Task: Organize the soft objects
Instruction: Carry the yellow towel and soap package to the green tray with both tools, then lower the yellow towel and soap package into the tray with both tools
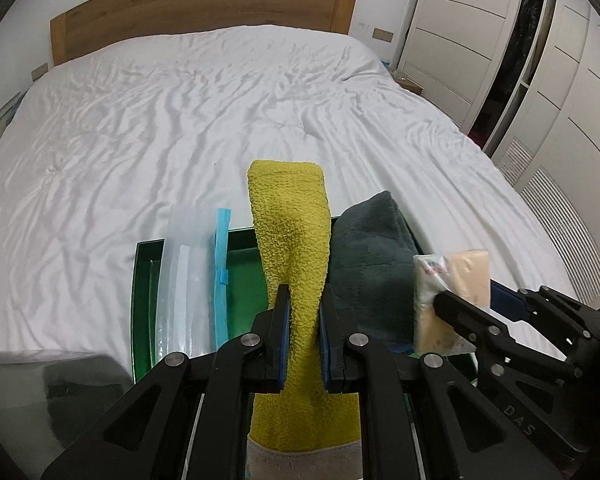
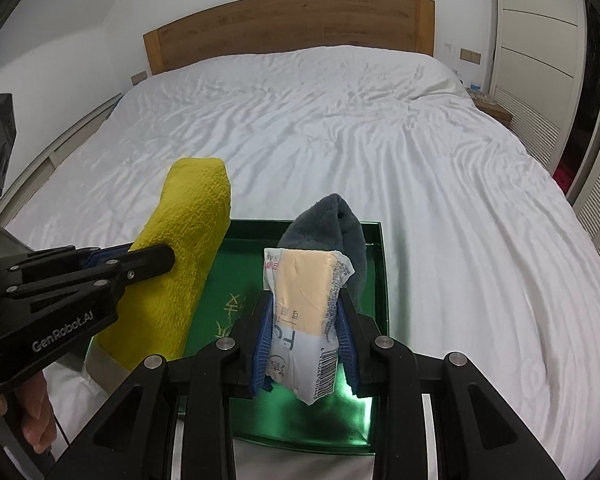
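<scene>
We are clamping a yellow towel (image 1: 290,240) in the left gripper (image 1: 303,312) and a tissue pack (image 2: 306,308) in the right gripper (image 2: 305,320), above the green tray (image 2: 376,272) at lower centre, where a grey cloth (image 2: 332,220) and clear zip bag (image 1: 182,280) are crowding it.

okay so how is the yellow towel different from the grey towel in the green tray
The yellow towel is clamped upright in the left gripper, above the green tray; the grey towel sits in the tray, ungripped. The yellow one is a long, narrow roll with a nubby weave; the grey one is a slumped, plush heap. Both are soft cloths.
</scene>
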A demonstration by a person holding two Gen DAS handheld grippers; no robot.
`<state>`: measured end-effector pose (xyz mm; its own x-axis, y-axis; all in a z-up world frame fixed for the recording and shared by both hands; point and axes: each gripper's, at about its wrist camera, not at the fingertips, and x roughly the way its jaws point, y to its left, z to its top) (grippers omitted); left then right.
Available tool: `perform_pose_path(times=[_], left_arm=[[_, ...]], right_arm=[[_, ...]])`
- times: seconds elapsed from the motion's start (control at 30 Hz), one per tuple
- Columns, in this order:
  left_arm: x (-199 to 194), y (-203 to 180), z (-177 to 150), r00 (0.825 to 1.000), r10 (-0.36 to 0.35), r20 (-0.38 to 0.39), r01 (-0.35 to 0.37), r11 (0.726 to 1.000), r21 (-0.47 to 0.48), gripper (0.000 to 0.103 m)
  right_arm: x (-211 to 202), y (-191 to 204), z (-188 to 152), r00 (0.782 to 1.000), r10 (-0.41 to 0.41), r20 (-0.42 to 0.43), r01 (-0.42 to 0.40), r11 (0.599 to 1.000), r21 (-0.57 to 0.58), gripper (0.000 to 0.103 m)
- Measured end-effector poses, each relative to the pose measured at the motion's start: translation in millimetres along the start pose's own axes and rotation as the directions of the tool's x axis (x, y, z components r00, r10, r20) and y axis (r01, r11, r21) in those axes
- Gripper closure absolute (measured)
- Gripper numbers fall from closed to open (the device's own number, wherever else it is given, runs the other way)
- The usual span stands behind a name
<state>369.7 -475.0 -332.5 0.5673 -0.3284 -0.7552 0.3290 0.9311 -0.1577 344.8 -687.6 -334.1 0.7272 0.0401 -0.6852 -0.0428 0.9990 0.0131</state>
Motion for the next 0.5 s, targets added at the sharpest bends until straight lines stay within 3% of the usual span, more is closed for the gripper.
perform_pose_path(times=[0.5], left_arm=[[19.3, 4.5, -1.3, 1.0, 0.023, -0.016, -0.023, 1.0, 0.017, 0.093]], right_arm=[[19.0, 9.5, -5.6, 1.0, -0.008, -0.03, 0.007, 1.0, -0.023, 0.074]])
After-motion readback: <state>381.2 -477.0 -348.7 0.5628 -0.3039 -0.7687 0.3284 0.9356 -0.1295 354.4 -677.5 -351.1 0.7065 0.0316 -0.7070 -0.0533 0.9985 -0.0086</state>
